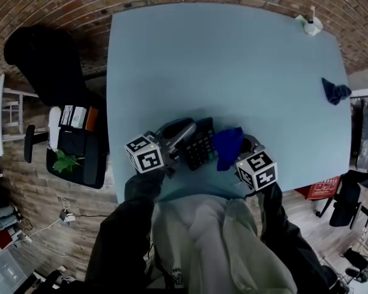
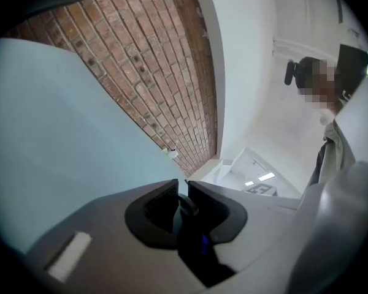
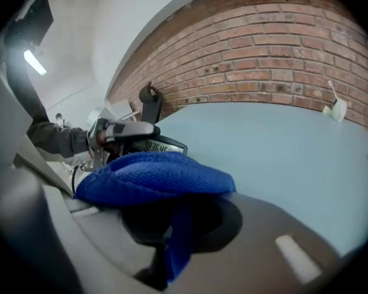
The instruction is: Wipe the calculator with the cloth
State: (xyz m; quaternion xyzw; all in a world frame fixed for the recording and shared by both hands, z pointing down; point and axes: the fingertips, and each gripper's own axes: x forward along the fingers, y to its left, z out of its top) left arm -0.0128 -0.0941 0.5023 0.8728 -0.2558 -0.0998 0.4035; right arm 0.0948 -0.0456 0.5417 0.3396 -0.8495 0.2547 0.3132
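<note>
A black, flat calculator with grey keys (image 1: 199, 149) sits near the six o'clock edge of the pale blue surface (image 1: 233, 72), just in front of the person. The left gripper (image 1: 181, 132) comes in from the calculator's ten o'clock side. Its fingers are pressed together on the calculator's thin dark edge, which its own view shows sandwiched between them. The right gripper (image 1: 248, 150) has its fingers clamped on a bright blue woven cloth (image 1: 228, 146). The cloth bunches over the fingers and lies against the calculator's three o'clock side. Whether the calculator lies flat or is lifted slightly cannot be told.

The step in hand appears to be the wipe itself. To do it well, the left grip should brace the calculator so it does not skid. The right gripper should drag the cloth's loose fold across the keys and display from three o'clock toward nine o'clock. Pressure should be light enough that the fold, not the hard fingers, touches the keys. Short overlapping passes would probably cover the face, stopping short of the left fingers.
</note>
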